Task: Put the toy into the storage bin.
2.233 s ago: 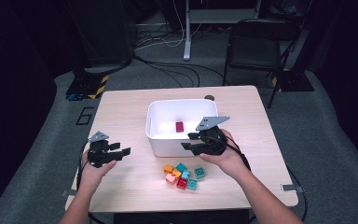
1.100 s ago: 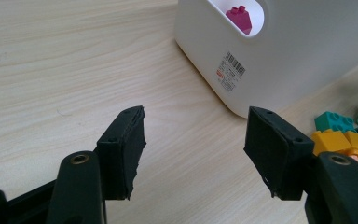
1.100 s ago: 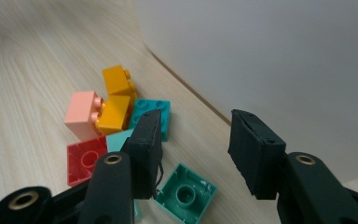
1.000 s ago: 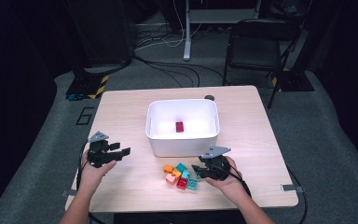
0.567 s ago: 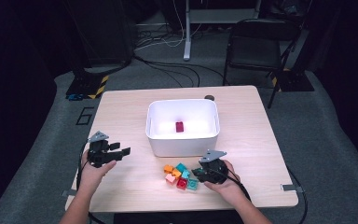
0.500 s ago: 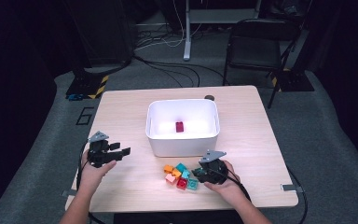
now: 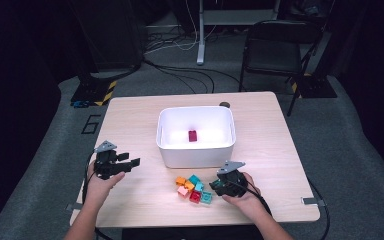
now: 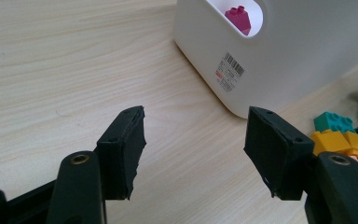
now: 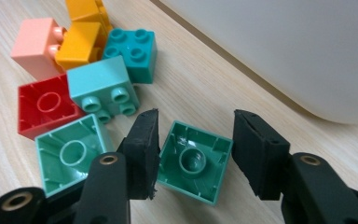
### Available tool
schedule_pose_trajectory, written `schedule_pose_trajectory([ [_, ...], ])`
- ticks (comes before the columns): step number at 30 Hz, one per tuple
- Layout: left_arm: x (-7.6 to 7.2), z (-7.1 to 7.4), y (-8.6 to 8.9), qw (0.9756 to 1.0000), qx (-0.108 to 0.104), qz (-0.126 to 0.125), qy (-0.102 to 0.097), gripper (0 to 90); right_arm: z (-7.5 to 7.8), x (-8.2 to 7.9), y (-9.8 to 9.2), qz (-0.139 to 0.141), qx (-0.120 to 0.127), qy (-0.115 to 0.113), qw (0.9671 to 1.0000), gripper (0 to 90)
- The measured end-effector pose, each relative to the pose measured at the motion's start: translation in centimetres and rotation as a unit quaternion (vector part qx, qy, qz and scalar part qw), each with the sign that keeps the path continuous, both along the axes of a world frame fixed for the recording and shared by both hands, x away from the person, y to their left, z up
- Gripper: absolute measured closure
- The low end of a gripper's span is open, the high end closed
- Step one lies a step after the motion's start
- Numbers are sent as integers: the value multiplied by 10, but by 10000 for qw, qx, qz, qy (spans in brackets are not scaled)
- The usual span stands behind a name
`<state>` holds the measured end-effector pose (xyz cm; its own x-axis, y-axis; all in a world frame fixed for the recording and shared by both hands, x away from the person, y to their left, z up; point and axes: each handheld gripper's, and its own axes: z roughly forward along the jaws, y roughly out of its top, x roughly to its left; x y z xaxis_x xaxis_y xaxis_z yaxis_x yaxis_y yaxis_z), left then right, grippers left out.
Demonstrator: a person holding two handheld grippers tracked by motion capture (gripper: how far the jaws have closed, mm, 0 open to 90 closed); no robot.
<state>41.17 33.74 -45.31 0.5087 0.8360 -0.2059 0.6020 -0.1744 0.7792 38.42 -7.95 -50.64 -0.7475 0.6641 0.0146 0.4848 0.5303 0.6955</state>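
My right gripper [image 9: 198, 140] is low on the table at the right edge of a brick pile [image 7: 190, 187]. An upturned green brick [image 9: 193, 161] lies between its jaws, which have just been opening. The left pad [image 9: 144, 144] is at the brick's edge and the right pad [image 9: 256, 149] stands off it. More bricks lie beyond: another upturned green one [image 9: 70, 156], a red [image 9: 44, 109], a light teal [image 9: 105, 88], a dark teal [image 9: 133, 49], orange and pink. My left gripper [image 8: 193, 140] hovers open and empty at the table's left [image 7: 128, 160].
A white bin [image 7: 195, 150] stands mid-table just behind the pile, with a magenta brick [image 7: 193, 135] inside it. Its wall [image 9: 279, 51] rises close ahead of my right gripper. A black chair [image 7: 275, 47] and floor cables lie beyond the table's far edge.
My right gripper has come from the bin's front rim down to the brick pile near the front edge. The left hand has kept still.
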Motion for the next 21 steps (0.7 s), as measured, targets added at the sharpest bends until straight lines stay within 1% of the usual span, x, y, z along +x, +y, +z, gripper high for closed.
schedule_pose_trajectory([
  [2,0,0,0,10000,2,-3,0,373,0,-1,-1,-36,-42,-11,10000,484],
  [6,0,0,0,10000,-1,-2,4,373,1,-4,-6,-65,-36,-7,10000,492],
  [10,0,0,-1,10000,-1,-14,-10,373,2,-4,-9,-45,-3,27,10000,578],
  [13,0,0,-1,10000,-5,-16,1,373,2,-4,-9,-4,-7,28,10000,579],
  [21,0,0,0,10000,-10,-7,8,373,1,-2,-8,-36,19,75,10000,576],
])
